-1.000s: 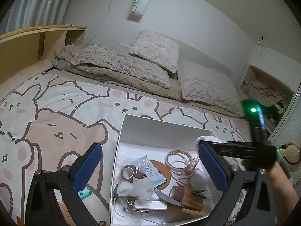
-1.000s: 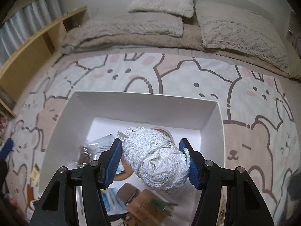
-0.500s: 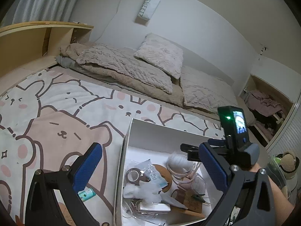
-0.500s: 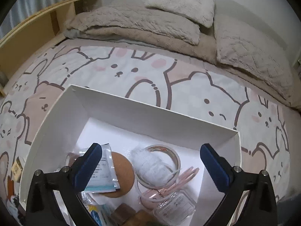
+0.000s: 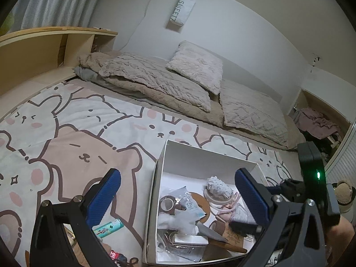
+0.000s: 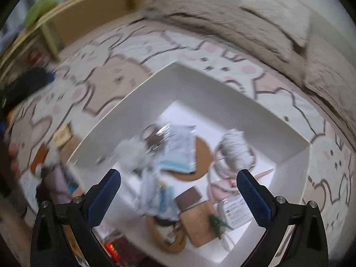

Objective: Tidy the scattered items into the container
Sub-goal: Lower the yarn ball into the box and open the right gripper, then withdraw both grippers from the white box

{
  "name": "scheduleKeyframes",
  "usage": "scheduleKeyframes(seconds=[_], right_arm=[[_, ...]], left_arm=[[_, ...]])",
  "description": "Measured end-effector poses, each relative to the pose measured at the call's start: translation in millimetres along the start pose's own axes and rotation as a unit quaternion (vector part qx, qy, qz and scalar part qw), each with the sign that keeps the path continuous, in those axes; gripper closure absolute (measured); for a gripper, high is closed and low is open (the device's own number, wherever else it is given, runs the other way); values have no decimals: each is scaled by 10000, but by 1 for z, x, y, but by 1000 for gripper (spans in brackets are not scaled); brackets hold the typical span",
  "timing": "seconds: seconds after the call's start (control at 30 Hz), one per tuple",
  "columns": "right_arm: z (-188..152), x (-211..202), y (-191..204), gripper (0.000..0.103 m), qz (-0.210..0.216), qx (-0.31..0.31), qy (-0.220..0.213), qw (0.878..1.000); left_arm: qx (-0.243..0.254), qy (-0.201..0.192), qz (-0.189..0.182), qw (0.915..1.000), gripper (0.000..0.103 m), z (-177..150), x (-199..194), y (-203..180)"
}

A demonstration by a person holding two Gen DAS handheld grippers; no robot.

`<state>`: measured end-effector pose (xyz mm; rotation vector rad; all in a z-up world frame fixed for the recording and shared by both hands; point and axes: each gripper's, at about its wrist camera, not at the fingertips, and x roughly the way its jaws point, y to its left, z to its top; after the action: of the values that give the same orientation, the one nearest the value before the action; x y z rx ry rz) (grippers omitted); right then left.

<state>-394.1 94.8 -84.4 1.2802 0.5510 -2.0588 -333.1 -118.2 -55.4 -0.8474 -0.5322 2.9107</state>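
Now both tools stand wide apart and carry nothing. Over the white cardboard box (image 6: 222, 102) hangs the right tool (image 6: 178, 191), its blue pads splayed to either side with only air between them, and the view from it is smeared with motion. Inside that box, toward its far right corner, lies the white knitted ball of yarn (image 6: 235, 151), resting on a ring of pale pink tape (image 6: 219, 166). Beside the yarn, nearer the box's middle, sits a round brown cork coaster (image 6: 200, 155) with a clear plastic packet (image 6: 178, 149) lying partly over it. At the near side of the box there's a tan card with a small green clip (image 6: 217, 221) on it, and a clear plastic pouch with a printed label (image 6: 235, 209) just right of that. From the other side, the left tool (image 5: 178, 194) is open as well, one pad over the cartoon-bear bedspread (image 5: 84, 138) left of the box, the other over the box's right wall. On the bedspread just left of the box lies a small green-and-white tube (image 5: 108, 225), outside the box. More small bits sit at the box's near left corner, too blurred to name. Beyond the box, grey-beige fluffy pillows (image 5: 195, 69) line the wall.
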Motion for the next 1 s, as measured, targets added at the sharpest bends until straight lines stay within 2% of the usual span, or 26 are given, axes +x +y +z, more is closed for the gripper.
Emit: scheduleKeyframes(seconds=[0.17,0.4,0.5,0.6,0.7,0.77,0.87,1.0], right_arm=[[-1,18,25,0,0,-428,389,9983],[-4,41,24,0,-116,-364,780,9962],[-6,47,11,0,-392,-168,878,9952],[-11,46,-13,0,-908,117,919,9915],[-16,40,-43,0,-1627,506,895,9813],[-20,35,-56,0,-1935,648,861,9752],[-28,23,-70,0,-1955,883,711,9741],[-36,13,-70,0,-1918,943,543,9754]], left_arm=[[-72,-2,32,10000,0,0,-4,8],[-150,-15,43,9999,0,0,-6,15],[-156,-14,49,9999,0,0,-7,17],[-149,-14,49,9999,0,0,-7,17],[-119,-6,59,9999,0,-1,-7,17],[-90,11,64,9999,0,-2,-6,14],[-3,43,84,10000,0,-5,-6,9],[107,74,130,9998,0,-9,-6,1]])
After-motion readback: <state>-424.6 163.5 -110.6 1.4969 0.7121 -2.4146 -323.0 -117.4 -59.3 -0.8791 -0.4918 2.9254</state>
